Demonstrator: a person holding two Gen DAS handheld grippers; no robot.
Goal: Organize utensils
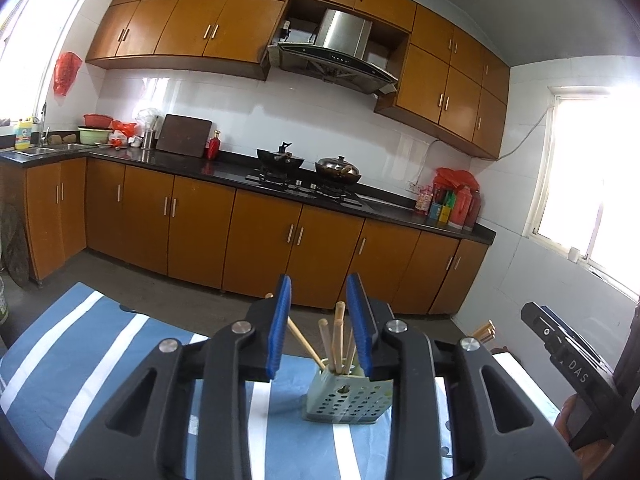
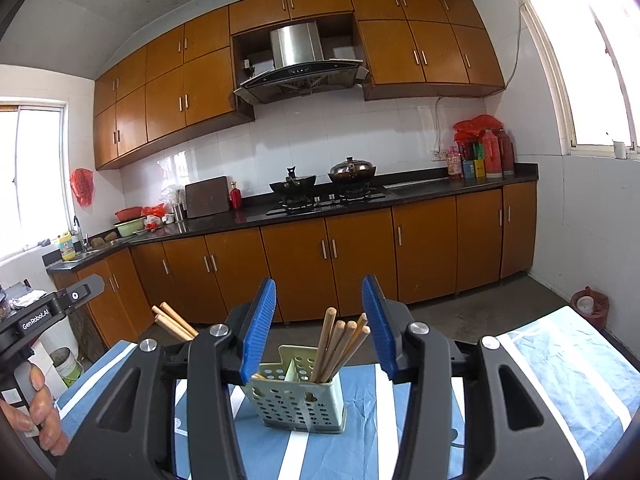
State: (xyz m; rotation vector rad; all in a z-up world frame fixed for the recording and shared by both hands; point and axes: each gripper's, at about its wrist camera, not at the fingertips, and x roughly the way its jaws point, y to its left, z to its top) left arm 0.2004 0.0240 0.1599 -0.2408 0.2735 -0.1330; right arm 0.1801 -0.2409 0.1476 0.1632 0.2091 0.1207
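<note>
A pale green perforated utensil holder (image 1: 347,398) (image 2: 298,398) stands on a blue and white striped cloth (image 1: 72,364) (image 2: 568,364). Several wooden chopsticks (image 1: 338,336) (image 2: 340,344) stand upright in it. My left gripper (image 1: 320,328) is open and empty, held above and in front of the holder. My right gripper (image 2: 320,324) is open and empty, also just short of the holder. More chopstick ends (image 2: 174,322) (image 1: 484,332) show at the side of each view, partly hidden behind the gripper bodies.
The other gripper's body shows at the edge of each view (image 1: 568,356) (image 2: 48,312), with a hand on it. Behind the table, a kitchen counter (image 2: 360,200) carries a stove with two pots, bottles and bowls. A small bucket (image 2: 68,366) stands on the floor.
</note>
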